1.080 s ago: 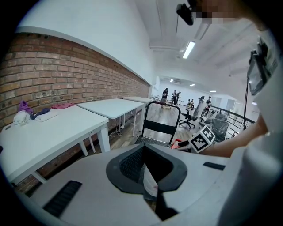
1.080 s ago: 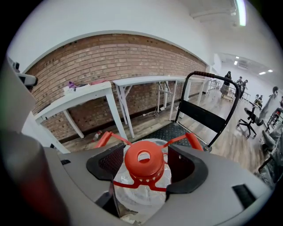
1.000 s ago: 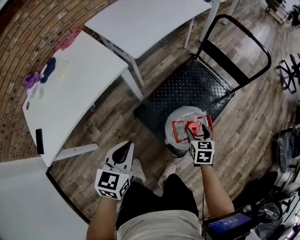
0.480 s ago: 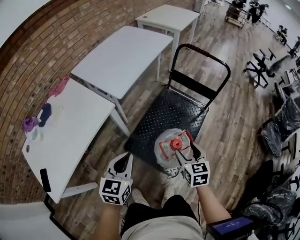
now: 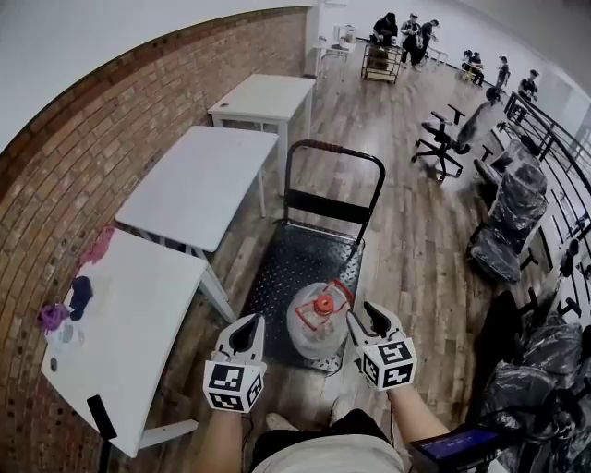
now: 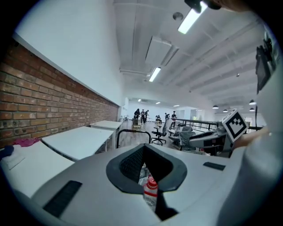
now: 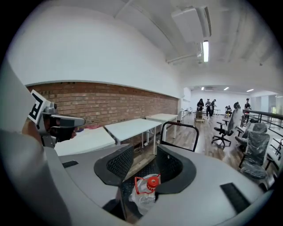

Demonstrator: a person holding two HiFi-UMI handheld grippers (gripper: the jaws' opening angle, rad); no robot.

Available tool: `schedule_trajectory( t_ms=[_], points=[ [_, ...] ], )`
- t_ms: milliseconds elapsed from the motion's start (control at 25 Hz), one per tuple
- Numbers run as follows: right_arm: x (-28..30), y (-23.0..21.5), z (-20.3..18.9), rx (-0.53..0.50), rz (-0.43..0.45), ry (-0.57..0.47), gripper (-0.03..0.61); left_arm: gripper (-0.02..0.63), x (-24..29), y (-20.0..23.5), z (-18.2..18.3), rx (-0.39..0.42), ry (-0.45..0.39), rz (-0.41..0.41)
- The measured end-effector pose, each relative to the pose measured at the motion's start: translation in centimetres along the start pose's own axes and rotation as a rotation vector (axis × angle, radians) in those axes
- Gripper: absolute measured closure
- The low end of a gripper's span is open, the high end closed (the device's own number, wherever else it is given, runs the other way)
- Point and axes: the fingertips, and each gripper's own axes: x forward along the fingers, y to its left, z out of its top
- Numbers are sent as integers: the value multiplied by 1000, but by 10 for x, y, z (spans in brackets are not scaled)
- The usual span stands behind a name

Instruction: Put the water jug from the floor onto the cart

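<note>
Two tools show at the bottom of the head view, held up in front of the person. The left tool has its jaws together and carries nothing. The right tool shows just right of the water jug, without gripping it. The jug stands upright on the near end of the cart, on its black studded deck, with a red cap and red handle on top. The cart's push bar rises at the far end. White benches line the brick wall on the left. The nearest bench carries small purple and pink things and a dark flat object near its front edge. Office chairs stand on the wooden floor to the right, and people are gathered far down the room.

In the left gripper view the jaws meet at their tips with nothing clamped. Through the slit behind the tips the jug's red cap shows well below. The right tool's marker cube shows at the right edge.

In the right gripper view the jaws stand apart, having just been closing, and nothing lies between the pads. Through the gap the jug is seen down on the cart deck, well clear of both jaws. The left tool shows at the left edge, in front of the brick wall.
</note>
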Motion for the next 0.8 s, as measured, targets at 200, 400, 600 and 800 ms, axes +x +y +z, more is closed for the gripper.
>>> schedule_trajectory(
  t_ms=[200, 400, 600, 800],
  points=[
    [-33, -9, 19, 1, -39, -63, 461, 615, -5, -26, 8, 9, -23, -44],
    [-68, -26, 36, -29, -43, -127, 529, 615, -6, -62, 27, 20, -57, -48],
    [-106, -49, 39, -50, -38, -165, 569, 615, -4, -109, 32, 33, -70, -59],
    [-146, -67, 35, -51, -13, -195, 575, 615, -10, -158, 27, 48, -69, -59]
  ],
)
